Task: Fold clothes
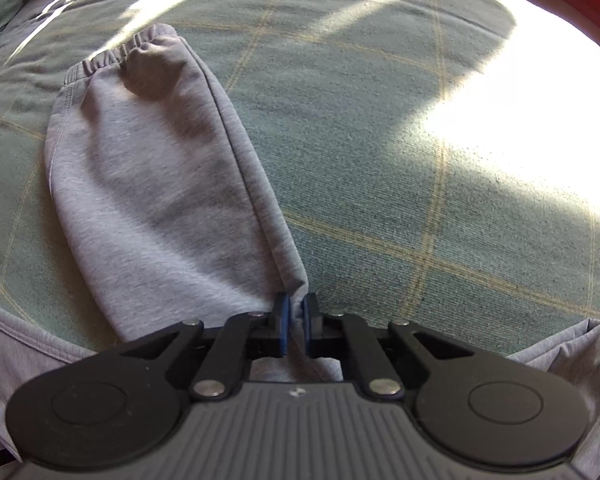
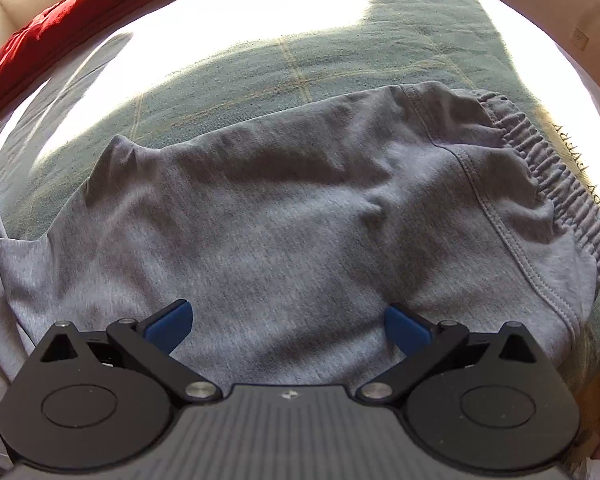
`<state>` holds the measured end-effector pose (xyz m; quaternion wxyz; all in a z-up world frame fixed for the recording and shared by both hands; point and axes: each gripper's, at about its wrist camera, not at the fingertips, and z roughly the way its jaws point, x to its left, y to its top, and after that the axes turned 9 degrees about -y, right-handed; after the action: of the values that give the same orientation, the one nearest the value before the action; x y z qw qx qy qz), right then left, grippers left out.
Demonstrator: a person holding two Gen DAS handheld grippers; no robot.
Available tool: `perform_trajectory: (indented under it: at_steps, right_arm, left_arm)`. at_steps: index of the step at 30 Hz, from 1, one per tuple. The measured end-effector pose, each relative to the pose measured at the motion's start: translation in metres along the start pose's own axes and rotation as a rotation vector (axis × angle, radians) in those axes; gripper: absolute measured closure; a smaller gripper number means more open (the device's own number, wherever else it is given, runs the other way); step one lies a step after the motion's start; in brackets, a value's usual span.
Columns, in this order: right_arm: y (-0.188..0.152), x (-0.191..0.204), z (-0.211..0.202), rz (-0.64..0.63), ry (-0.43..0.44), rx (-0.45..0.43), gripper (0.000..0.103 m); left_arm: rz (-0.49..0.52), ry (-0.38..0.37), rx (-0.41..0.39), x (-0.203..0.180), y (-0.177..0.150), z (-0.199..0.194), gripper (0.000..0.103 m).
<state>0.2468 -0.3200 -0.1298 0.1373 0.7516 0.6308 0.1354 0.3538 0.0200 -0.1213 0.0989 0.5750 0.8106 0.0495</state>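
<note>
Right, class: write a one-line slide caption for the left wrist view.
Left gripper pinches the seam edge of grey sweatpants lying on a green plaid bedspread.

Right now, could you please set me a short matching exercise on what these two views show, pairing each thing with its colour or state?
Things:
1. left tongs
2. right tongs
3. sweatpants
4. bedcover

Colours or states:
A. green with thin yellow lines
B. open above the cloth
C. grey, elastic waistband
D. shut on a fold of cloth

Pairs: 1-D, 2-B, 3-C, 4-A
</note>
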Motion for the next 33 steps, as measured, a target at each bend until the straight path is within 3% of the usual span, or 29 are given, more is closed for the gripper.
perform_trajectory:
  at_steps: [8,17,22,33]
  right_arm:
    - [-0.002,-0.007,-0.008,0.047,0.042,0.013,0.0]
    - [-0.009,0.003,-0.022,0.04,0.062,0.011,0.0]
    - [-0.013,0.014,-0.029,0.017,0.062,0.006,0.0]
    - [-0.017,0.014,-0.035,0.006,0.015,0.006,0.0]
  left_arm:
    - [0.015,-0.06,-0.096,0.027,-0.024,-0.052,0.099]
    - [0.014,-0.173,-0.198,0.091,-0.098,-0.12,0.099]
    - [-0.03,-0.212,-0.208,0.125,-0.132,-0.127,0.099]
    - [-0.171,-0.274,-0.18,0.186,-0.171,-0.109,0.099]
